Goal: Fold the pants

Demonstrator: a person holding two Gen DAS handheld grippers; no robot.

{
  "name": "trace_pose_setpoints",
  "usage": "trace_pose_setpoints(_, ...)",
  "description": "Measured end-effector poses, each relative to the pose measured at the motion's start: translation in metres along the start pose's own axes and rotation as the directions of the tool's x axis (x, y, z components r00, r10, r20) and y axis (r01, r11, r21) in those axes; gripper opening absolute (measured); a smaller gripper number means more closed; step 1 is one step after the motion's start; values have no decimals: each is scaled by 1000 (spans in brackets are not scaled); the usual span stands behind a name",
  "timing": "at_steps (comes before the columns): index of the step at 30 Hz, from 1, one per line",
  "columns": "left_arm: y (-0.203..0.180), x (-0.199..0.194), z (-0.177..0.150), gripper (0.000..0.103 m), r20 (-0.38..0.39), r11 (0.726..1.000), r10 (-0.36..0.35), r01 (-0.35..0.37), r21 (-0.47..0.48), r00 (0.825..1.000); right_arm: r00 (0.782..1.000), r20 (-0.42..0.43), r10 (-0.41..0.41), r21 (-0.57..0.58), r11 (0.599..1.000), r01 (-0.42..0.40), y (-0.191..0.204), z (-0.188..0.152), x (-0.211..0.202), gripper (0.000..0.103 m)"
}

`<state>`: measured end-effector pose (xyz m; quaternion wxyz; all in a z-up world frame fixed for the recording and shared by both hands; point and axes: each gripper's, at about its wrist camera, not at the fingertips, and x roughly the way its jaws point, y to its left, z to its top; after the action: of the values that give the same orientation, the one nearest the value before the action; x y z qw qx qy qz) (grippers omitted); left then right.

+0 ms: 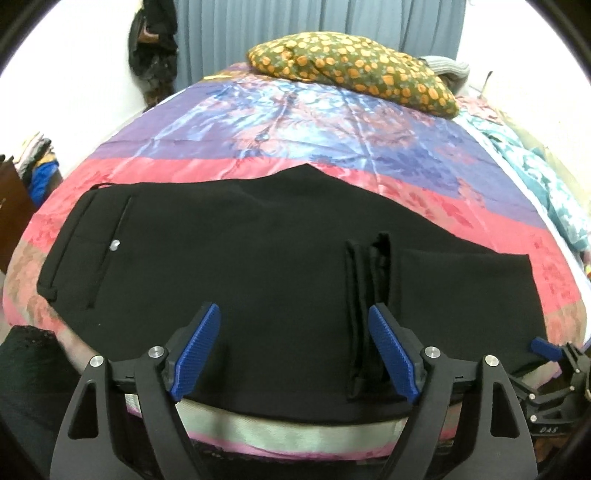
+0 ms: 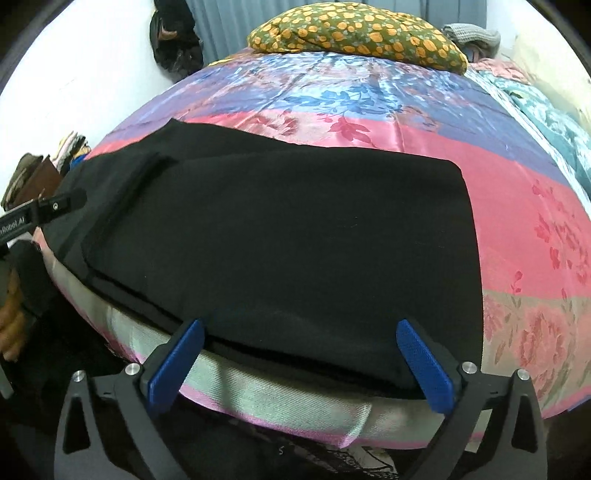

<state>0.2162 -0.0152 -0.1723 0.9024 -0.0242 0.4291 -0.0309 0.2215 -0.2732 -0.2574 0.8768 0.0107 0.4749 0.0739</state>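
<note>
A: Where are the pants (image 1: 229, 251)?

B: Flat on the bed (image 1: 332, 122), near its front edge, lying crosswise on the pink and purple cover. The waistband end, with a pocket and a pale button (image 1: 115, 244), is to the left. A folded layer lies over the right part, its hem ends making an upright ridge near the middle.

A: The left gripper (image 1: 295, 354)?

B: Fingers spread wide above the front edge of the black cloth, nothing between them. The hem ridge sits just inside its right finger.

A: And the right gripper (image 2: 301, 365)?

B: Also spread wide, holding nothing, poised at the bed's edge over the folded part of the pants (image 2: 295, 236). The fingertips are close to the cloth; I can't tell whether they touch.

A: Anything else?

B: A spotted pillow (image 1: 351, 70) at the far end, against a grey curtain (image 1: 314, 26).
</note>
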Motion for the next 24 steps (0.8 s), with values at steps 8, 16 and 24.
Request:
trace_pose_setpoints(8,2,-7,-1,84,21,999,30,-30,13,999,999,34,26,56,998,-28,-9,3,-11,103)
trace_pose_setpoints(16,13,-7,1,84,21,998,57,-57,-13,998,984,177,-2,100,995,-16,-19,10,-44,103)
trace_pose_setpoints(24,25,-8,3,84,20,996,83,-82,-45,996,972,233,-25,141,990,-8,-29,16,-55,103)
